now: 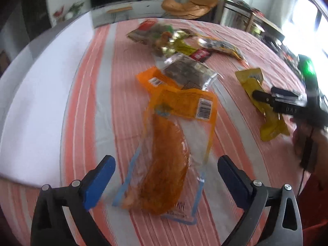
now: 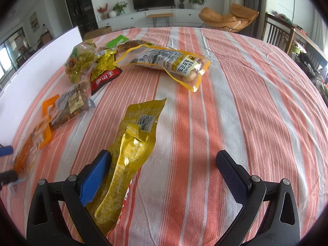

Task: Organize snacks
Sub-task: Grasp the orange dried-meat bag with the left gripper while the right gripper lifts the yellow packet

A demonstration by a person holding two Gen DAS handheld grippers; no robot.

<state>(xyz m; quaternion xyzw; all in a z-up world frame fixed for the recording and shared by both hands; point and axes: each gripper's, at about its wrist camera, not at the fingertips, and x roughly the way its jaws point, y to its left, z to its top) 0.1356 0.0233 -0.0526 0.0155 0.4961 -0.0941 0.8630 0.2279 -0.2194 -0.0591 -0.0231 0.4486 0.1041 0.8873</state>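
Note:
An orange snack pack (image 1: 170,143) with a clear window lies flat on the striped tablecloth. My left gripper (image 1: 166,160) stands open over its near end, one blue pad on each side, neither pressing on it. A second orange pack (image 1: 151,78) and a clear pack of brown snack (image 1: 184,71) lie just beyond. In the right wrist view a yellow foil pack (image 2: 131,143) lies lengthwise between the fingers of my open right gripper (image 2: 164,153), close against the left pad (image 2: 96,176). The right gripper (image 1: 266,98) also shows over that yellow pack (image 1: 252,82) in the left wrist view.
Farther back lie a peanut pouch (image 2: 170,61), a red-and-black pack (image 2: 104,78) and a heap of gold-wrapped snacks (image 2: 82,63). A white board (image 1: 41,82) borders the table's left side. A person's hand (image 1: 301,139) holds the right gripper. Bare striped cloth (image 2: 246,102) lies to the right.

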